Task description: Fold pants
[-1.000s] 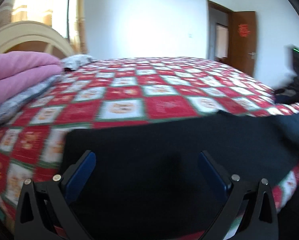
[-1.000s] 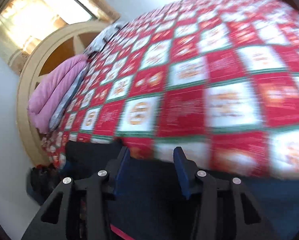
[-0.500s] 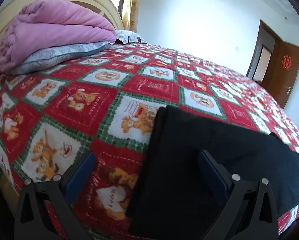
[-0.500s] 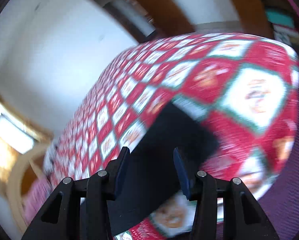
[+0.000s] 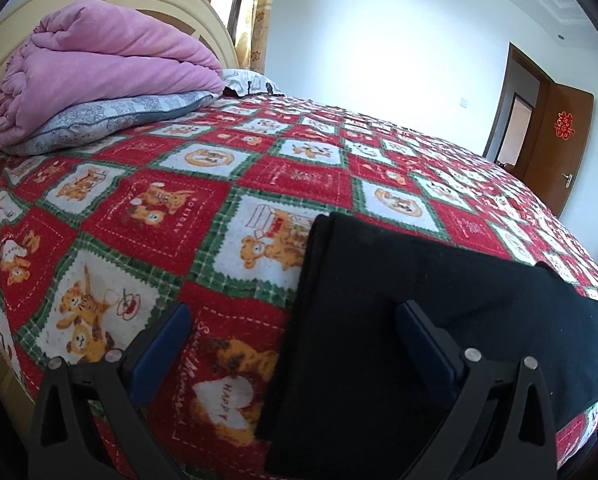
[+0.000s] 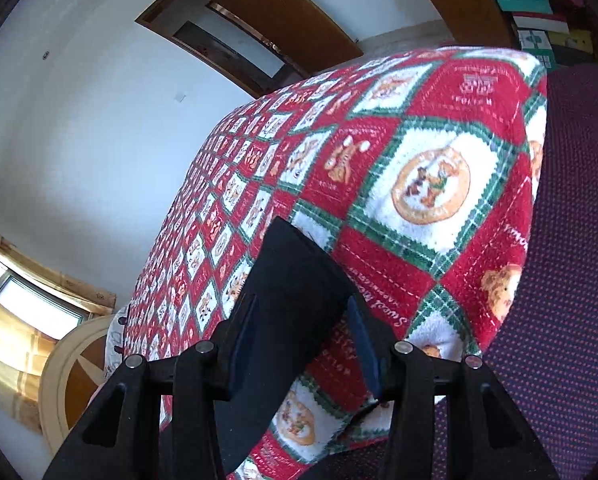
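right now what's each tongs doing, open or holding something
Left tongs: open, holding nothing, low over the edge of the black pants on the bed.
Right tongs: open, astride the end of the pants, not clamped.

The bedspread carries stitched words: "HOLIDAY" beside two bears, "HAPPY" on a white heart, "Sweet Memories" along a red square. The door bears a red double-happiness sign.

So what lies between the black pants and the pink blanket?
In the left wrist view, only the bare bedspread separates the black pants from the pink blanket.
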Demonstrator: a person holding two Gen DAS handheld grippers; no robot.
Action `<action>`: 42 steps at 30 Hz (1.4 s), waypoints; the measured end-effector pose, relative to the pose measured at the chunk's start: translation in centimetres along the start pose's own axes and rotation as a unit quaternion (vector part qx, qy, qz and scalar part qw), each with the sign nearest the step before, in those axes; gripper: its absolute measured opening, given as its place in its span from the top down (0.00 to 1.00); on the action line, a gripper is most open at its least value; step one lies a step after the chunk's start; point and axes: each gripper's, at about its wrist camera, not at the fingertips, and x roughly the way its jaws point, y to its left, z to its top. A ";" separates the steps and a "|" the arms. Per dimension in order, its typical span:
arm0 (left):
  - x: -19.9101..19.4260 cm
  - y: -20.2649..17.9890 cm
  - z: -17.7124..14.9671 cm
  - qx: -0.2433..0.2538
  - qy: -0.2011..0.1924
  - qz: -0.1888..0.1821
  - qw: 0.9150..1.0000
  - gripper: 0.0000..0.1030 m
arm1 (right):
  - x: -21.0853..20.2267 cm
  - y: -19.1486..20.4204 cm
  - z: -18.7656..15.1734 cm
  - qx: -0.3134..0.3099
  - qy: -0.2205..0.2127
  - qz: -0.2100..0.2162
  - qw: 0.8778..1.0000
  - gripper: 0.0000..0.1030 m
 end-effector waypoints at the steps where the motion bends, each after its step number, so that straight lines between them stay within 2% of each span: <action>1: 0.0 0.0 0.0 0.000 -0.001 0.000 1.000 0.00 | 0.4 -0.4 0.0 0.002 -0.001 0.001 1.000 0.54; 10: 0.0 0.1 0.0 -0.001 -0.007 -0.001 1.000 0.00 | 1.6 -1.8 -0.3 -0.014 -0.044 0.061 0.997 0.54; 15: 0.0 0.2 -0.1 -0.001 -0.007 0.000 1.000 0.00 | 2.3 -1.3 -0.4 -0.040 -0.060 0.060 0.996 0.55; 17: 0.0 0.2 -0.1 -0.001 -0.007 -0.001 1.000 0.00 | 2.5 -1.2 -0.4 -0.040 -0.063 0.056 0.996 0.64; 19: 0.0 0.1 -0.1 -0.001 -0.007 0.000 1.000 0.00 | 2.7 -1.7 -0.4 -0.032 -0.067 0.049 0.996 0.79; 21: 0.0 0.2 -0.1 -0.001 -0.007 -0.001 1.000 0.00 | 2.6 -2.4 -0.3 -0.021 -0.064 0.052 0.996 0.85; 24: -0.1 0.2 -0.1 -0.001 -0.007 0.000 1.000 0.00 | 2.5 -2.4 -0.2 -0.026 -0.065 0.054 0.996 0.88; 33: 0.0 0.3 -0.1 -0.002 -0.007 -0.001 1.000 0.00 | 1.1 1.4 -1.2 -0.109 -0.095 0.046 0.988 0.89; 42: -0.1 0.2 -0.1 -0.002 -0.007 -0.001 1.000 0.00 | -0.9 7.2 -3.6 -0.208 -0.119 0.049 0.970 0.90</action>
